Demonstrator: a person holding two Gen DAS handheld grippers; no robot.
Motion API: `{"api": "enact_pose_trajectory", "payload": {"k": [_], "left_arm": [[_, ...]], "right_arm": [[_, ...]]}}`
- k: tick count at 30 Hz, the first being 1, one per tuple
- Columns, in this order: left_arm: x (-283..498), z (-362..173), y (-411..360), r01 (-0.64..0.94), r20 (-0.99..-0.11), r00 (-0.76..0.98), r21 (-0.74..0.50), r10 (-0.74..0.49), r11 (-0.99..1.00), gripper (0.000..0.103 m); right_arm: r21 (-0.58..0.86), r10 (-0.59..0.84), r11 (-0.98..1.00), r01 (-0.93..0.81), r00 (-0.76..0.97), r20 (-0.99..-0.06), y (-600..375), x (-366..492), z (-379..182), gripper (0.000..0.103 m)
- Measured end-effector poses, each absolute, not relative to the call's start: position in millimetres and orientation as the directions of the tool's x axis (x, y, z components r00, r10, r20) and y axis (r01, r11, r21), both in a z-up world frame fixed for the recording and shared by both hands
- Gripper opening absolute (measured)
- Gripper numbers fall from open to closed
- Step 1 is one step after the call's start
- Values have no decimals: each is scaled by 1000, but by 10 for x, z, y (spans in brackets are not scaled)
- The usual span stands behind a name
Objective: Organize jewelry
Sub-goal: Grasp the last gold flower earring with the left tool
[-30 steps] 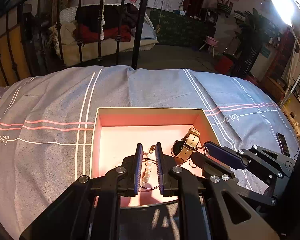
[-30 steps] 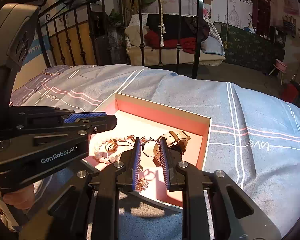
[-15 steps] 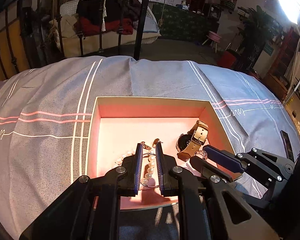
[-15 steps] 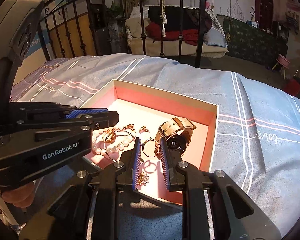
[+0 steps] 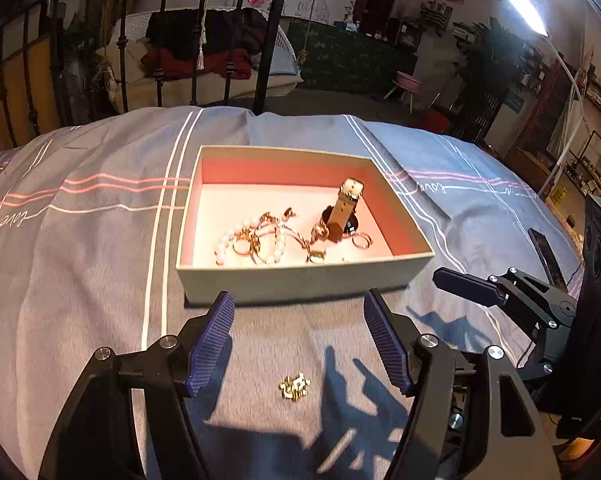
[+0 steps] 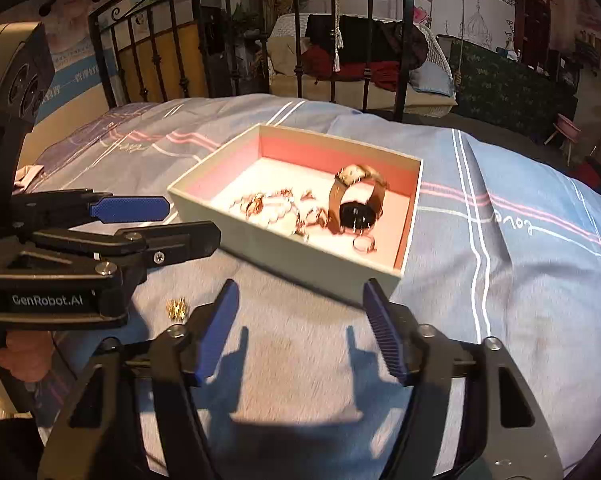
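Note:
An open box (image 5: 300,280) with a pink inside sits on the bed; it also shows in the right wrist view (image 6: 284,248). In it lie a watch (image 5: 342,212) (image 6: 356,200), a pearl bracelet (image 5: 236,236), gold chains (image 5: 276,232) and a ring (image 5: 361,240) (image 6: 363,245). A small gold piece (image 5: 295,386) (image 6: 176,307) lies on the bedspread in front of the box. My left gripper (image 5: 298,344) is open and empty above that piece. My right gripper (image 6: 300,330) is open and empty, in front of the box.
The grey-blue bedspread (image 5: 80,240) with white and pink stripes covers the bed. A black iron bed frame (image 5: 268,40) stands behind. The right gripper's fingers (image 5: 468,286) show at the right of the left wrist view; the left gripper's fingers (image 6: 128,208) show at the left of the right one.
Both grippers have drawn back out of the box toward the near side and opened wide. The jewelry they were over now lies in the box.

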State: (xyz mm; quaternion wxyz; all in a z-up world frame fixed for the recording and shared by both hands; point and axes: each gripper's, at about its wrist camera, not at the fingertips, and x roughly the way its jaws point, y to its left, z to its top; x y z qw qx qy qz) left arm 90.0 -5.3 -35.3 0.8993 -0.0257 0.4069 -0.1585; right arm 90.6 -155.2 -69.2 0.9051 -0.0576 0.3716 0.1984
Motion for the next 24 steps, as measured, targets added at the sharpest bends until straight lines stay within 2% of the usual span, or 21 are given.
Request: {"api": "enact_pose_trajectory", "payload": {"k": [4, 8, 19, 24], "left_arm": [[684, -575, -87, 276, -758, 588, -139, -282, 951, 66], [665, -691, -77, 248, -778, 572, -139, -261, 959, 60], [684, -803, -198, 260, -788, 583, -49, -197, 964, 42], [669, -813, -176, 240, -783, 597, -36, -176, 970, 20]], "right_arm": [[47, 306, 916, -398, 616, -726, -1597, 614, -886, 71], [110, 343, 913, -393, 595, -727, -1664, 546, -950, 71], [106, 342, 914, -391, 603, -721, -1656, 557, -940, 71], [96, 331, 915, -393, 591, -735, -1621, 615, -949, 71]]}}
